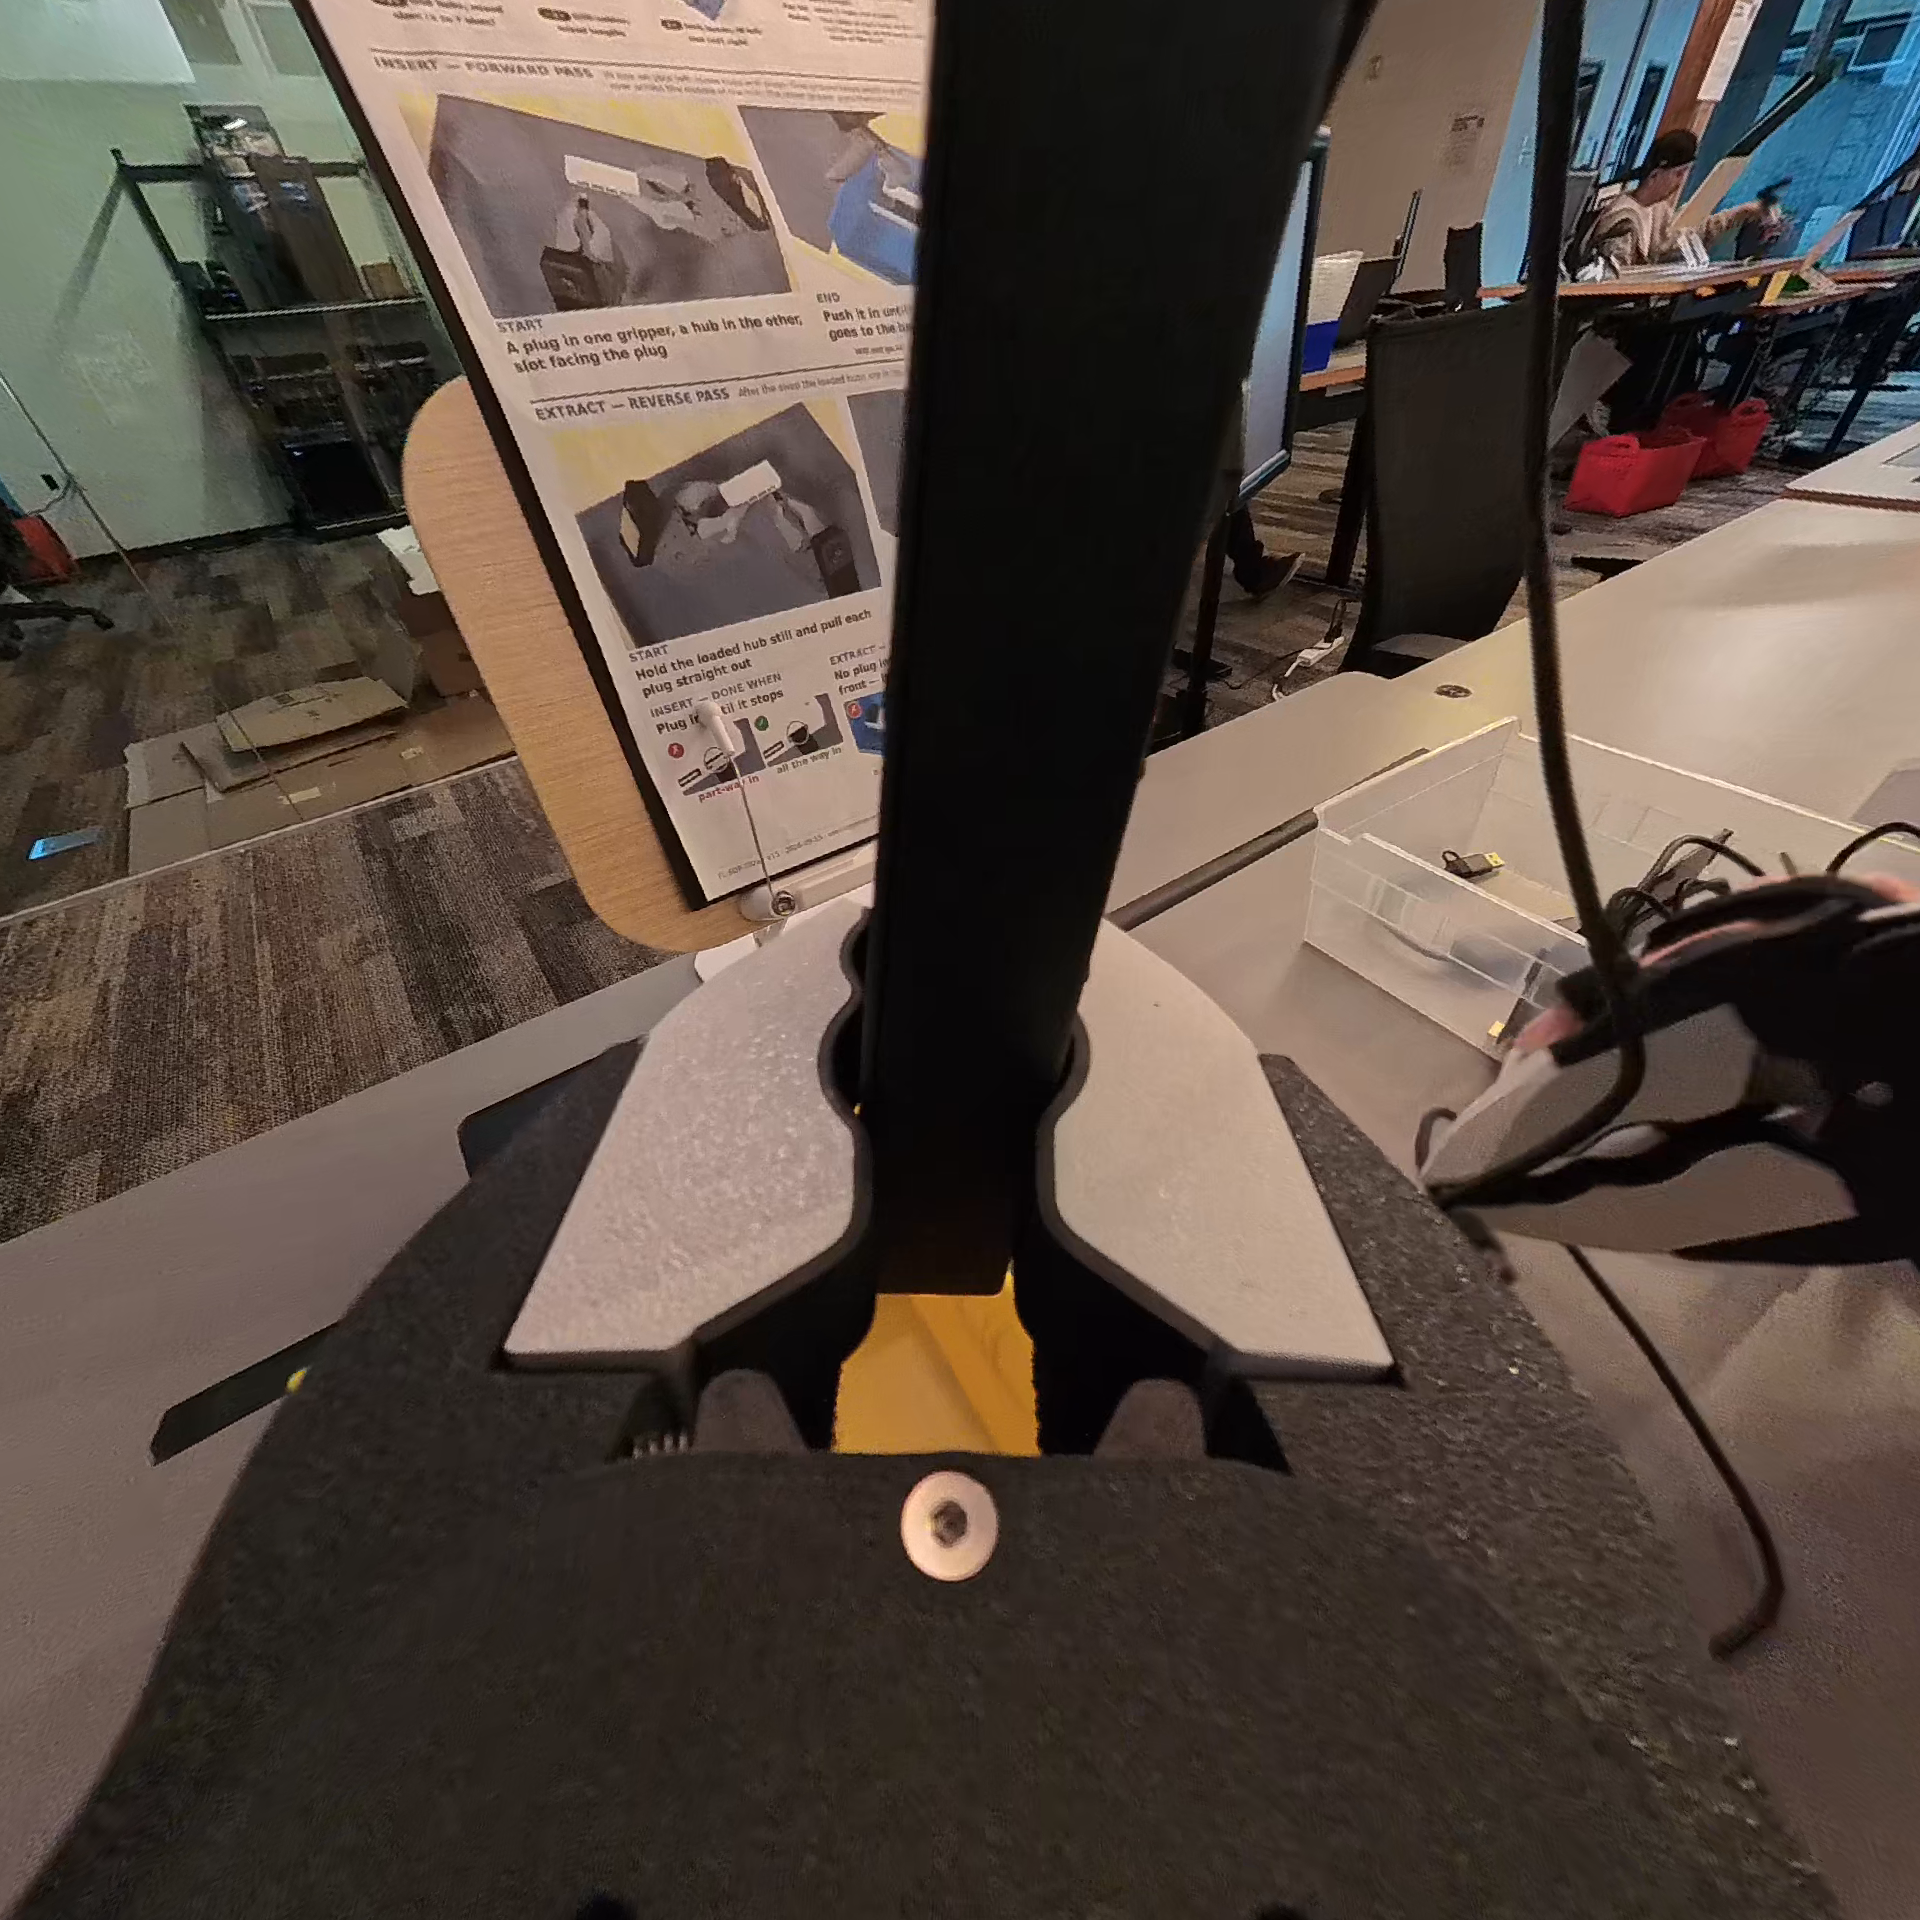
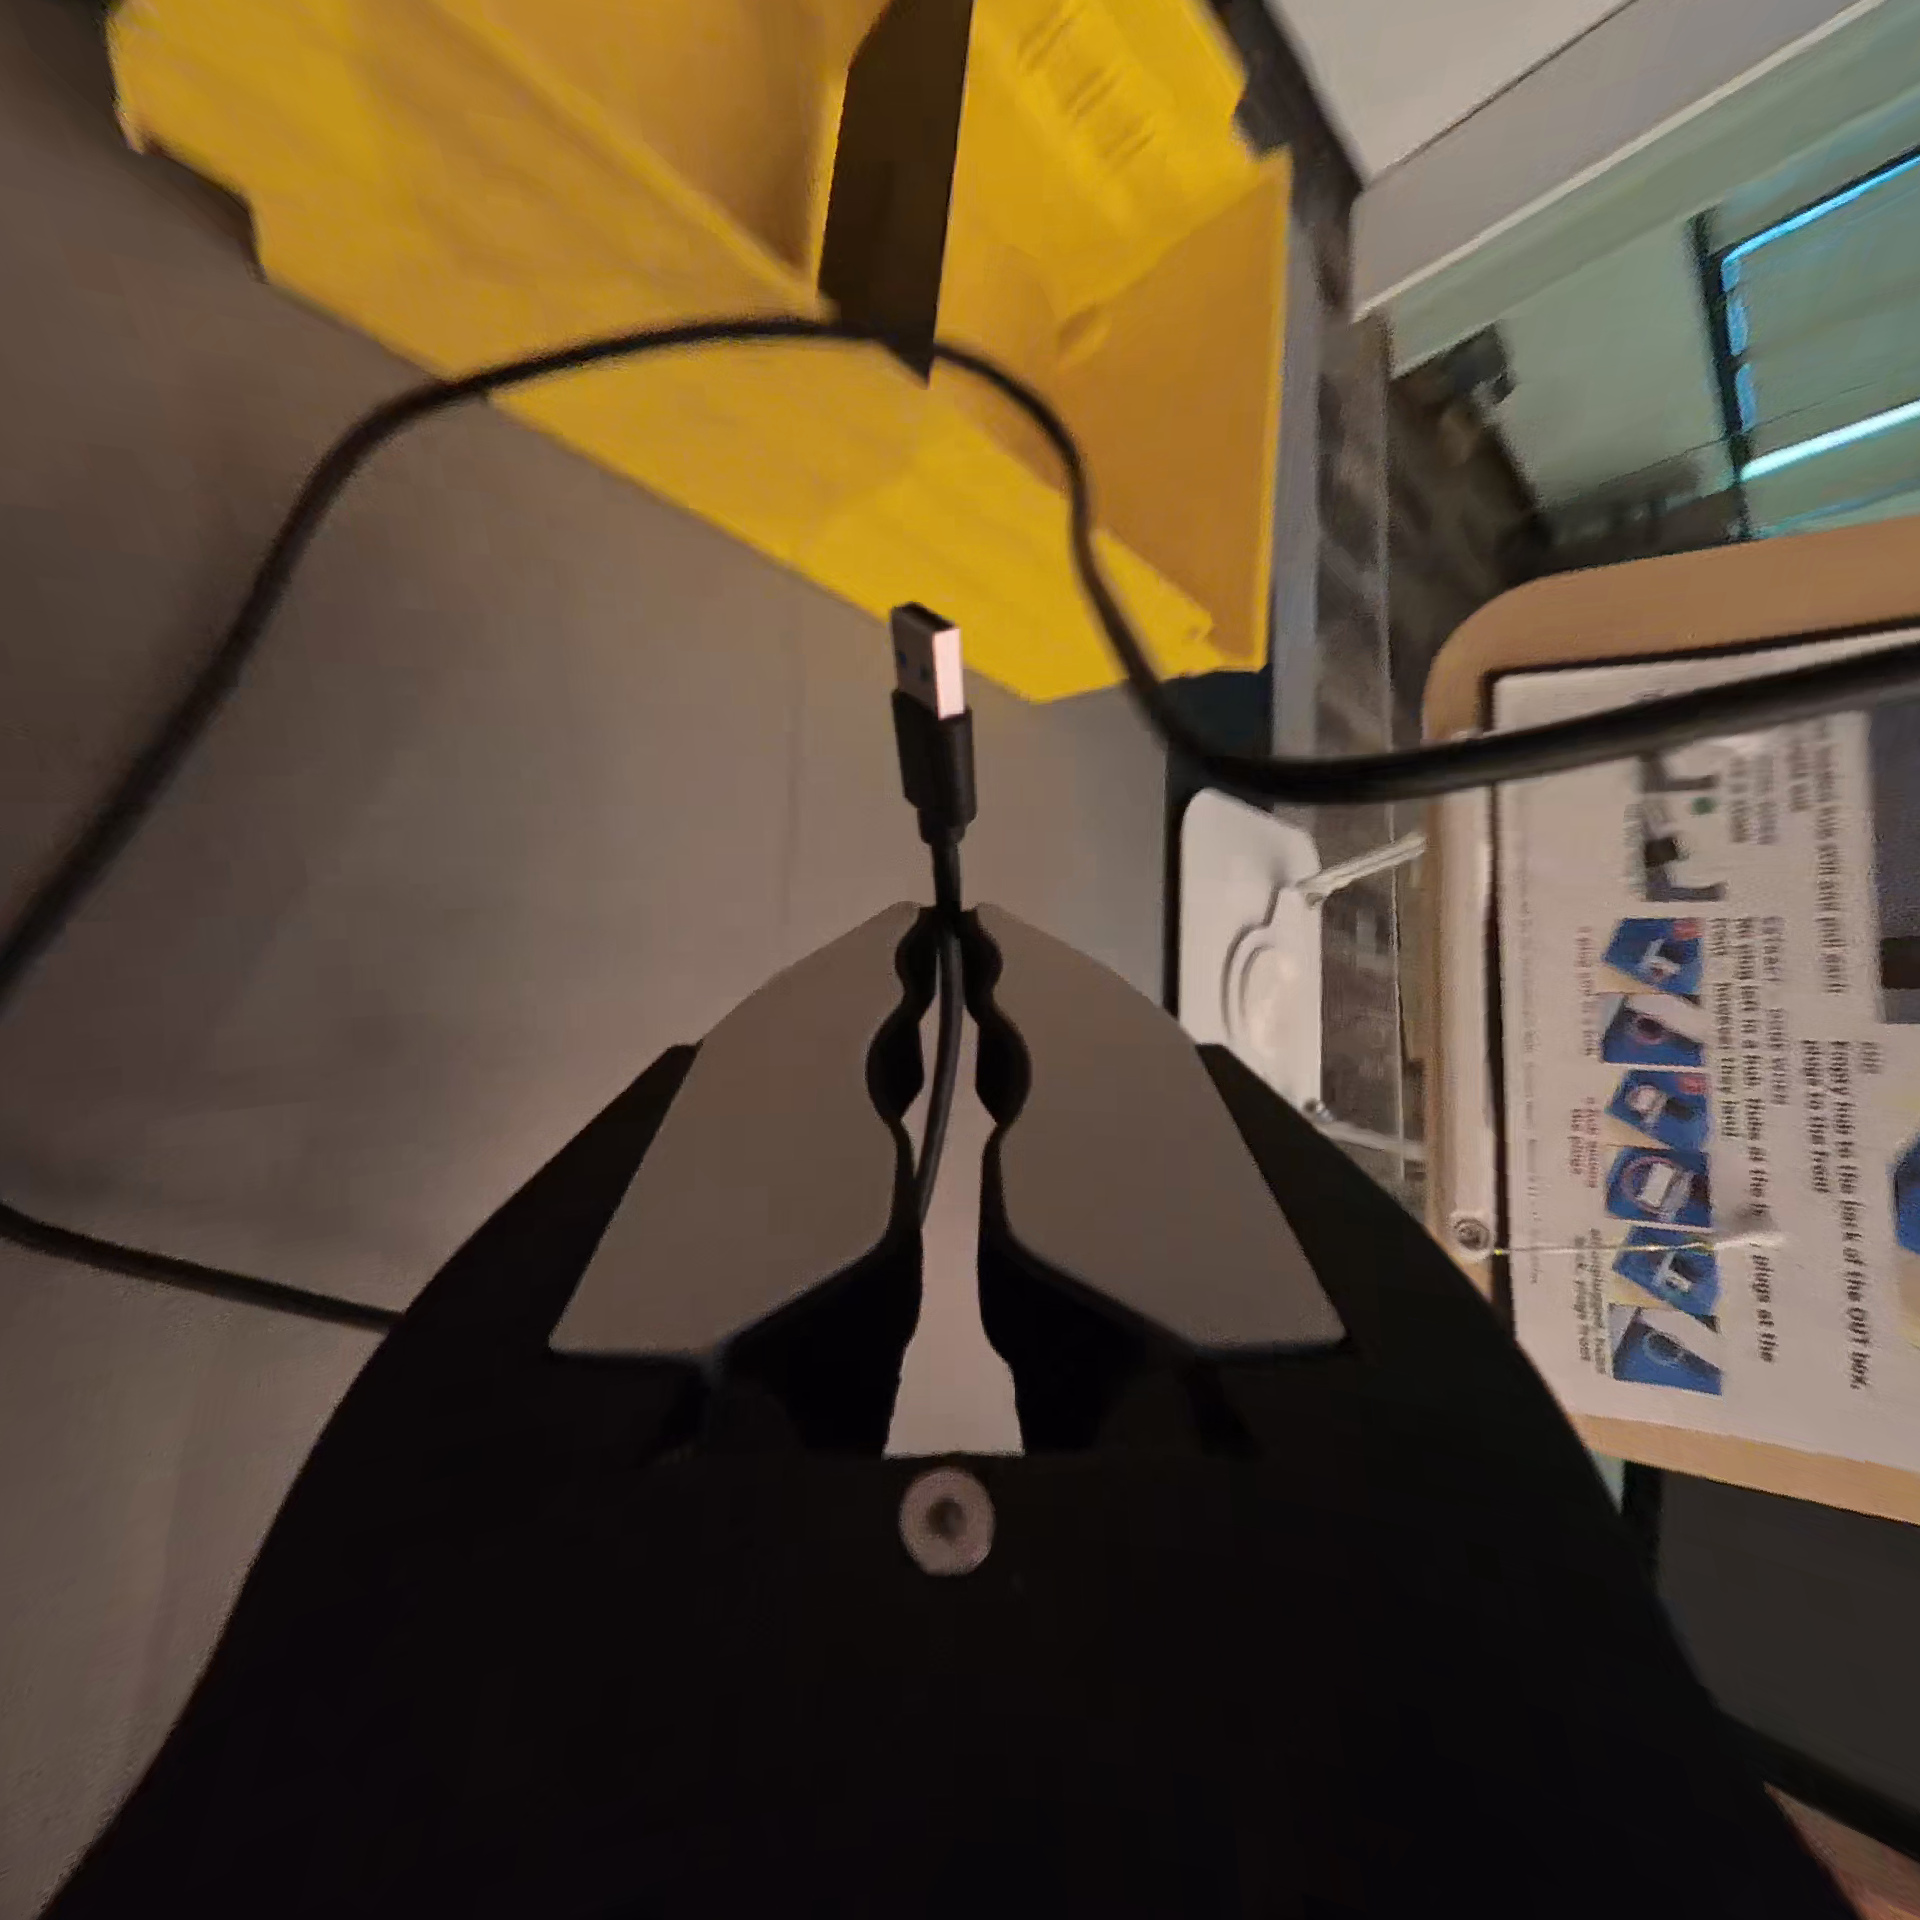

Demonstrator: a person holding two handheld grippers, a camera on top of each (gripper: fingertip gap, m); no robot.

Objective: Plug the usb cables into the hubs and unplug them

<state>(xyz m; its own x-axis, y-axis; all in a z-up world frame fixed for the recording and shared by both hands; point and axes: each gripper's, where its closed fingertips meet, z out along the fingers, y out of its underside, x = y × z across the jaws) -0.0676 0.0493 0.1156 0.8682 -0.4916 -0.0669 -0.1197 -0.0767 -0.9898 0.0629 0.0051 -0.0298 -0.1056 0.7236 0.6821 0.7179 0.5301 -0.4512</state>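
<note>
The right gripper [image 2: 948,914] is pinched shut on a thin black usb cable [image 2: 940,1039], just behind its plug. The small black plug with a shiny metal tip [image 2: 928,696] sticks straight out past the fingertips, up in the air and touching nothing. The rest of the cable loops away over the grey table top [image 2: 468,831] and across a big yellow plastic bin [image 2: 644,260] beyond it.

The left gripper [image 1: 961,1049] is closed tight on a long flat black bar, which I think is the hub [image 1: 1049,520]. It stands up tall between the grey finger pads [image 1: 727,1132]. I cannot see its slots from here.

Off to the side sits a clear plastic box [image 1: 1455,831] with more cables inside, and a white instruction poster on a wooden board [image 1: 623,416] stands behind.

The cable is light and floppy, so it can bend and wobble. The plug is hard and small. I think a hold on the plug body would steer it better, because the soft cord lets the plug droop or twist when it is pushed into a slot
</note>
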